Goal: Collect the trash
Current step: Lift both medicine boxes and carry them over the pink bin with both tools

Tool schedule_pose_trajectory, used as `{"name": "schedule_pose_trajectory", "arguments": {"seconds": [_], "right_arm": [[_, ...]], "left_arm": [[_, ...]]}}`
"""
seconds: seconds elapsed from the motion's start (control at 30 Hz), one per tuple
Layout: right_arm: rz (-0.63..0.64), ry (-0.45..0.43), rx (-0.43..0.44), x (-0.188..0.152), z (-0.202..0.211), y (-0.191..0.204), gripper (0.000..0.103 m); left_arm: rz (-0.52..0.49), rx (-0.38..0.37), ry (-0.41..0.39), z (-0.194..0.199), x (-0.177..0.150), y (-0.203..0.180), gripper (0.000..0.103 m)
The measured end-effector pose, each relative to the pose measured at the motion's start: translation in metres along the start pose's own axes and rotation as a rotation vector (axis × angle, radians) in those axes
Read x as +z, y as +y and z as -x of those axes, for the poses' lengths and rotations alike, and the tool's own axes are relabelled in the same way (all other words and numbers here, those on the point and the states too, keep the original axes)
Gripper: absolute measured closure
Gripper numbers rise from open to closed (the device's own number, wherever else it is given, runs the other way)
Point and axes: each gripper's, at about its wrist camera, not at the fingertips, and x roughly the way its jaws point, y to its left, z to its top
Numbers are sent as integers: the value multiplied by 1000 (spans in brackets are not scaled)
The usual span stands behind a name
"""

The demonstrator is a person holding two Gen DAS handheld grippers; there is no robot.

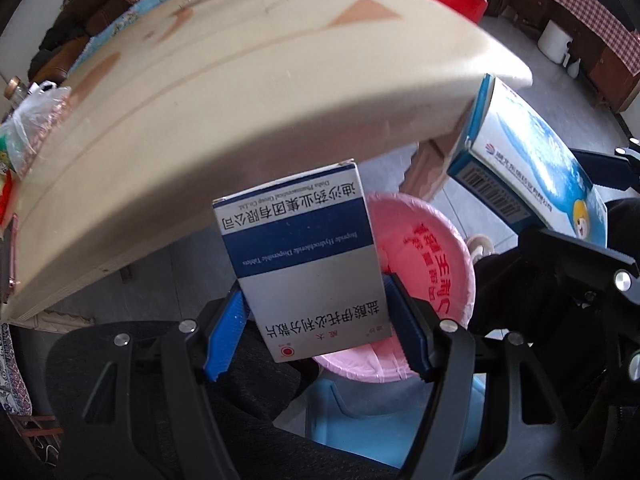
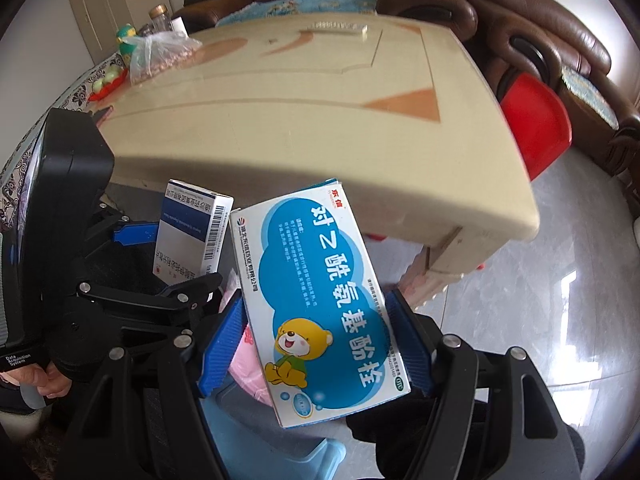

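Beside the cream table: two medicine boxes held above a pink-lined bin.

Left gripper (image 1: 316, 316): blue pads clamped on the long sides of a white-and-navy tablet box (image 1: 304, 256), held upright in front of the table edge (image 1: 240, 120), with the pink bin liner (image 1: 432, 280) directly behind and below it. Right gripper (image 2: 316, 344): pads closed on a white-and-blue box with a cartoon bear (image 2: 320, 304), tilted, just beside the other box. Bin body (image 2: 280, 440): light blue, under both grippers. Table top: a clear plastic bag (image 2: 160, 56), a glass jar (image 2: 160, 16). Surroundings: red stool (image 2: 532, 128), brown sofa (image 2: 540, 40), grey tile floor (image 2: 540, 300).
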Motion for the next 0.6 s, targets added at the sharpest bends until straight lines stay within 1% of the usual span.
{"name": "schedule_pose_trajectory", "arguments": {"seconds": [0.17, 0.33, 0.43, 0.6], "right_arm": [[-17, 48, 20, -5, -26, -5, 35], [-28, 102, 16, -10, -56, -12, 35], [-47, 140, 23, -13, -77, -18, 35], [-49, 210, 32, -18, -110, -23, 35]], "left_arm": [[-13, -23, 61, -27, -2, -7, 37], [-9, -48, 132, -59, -5, -9, 37], [-3, -55, 185, -81, -7, -9, 37], [6, -75, 247, -106, -6, -9, 37]]}}
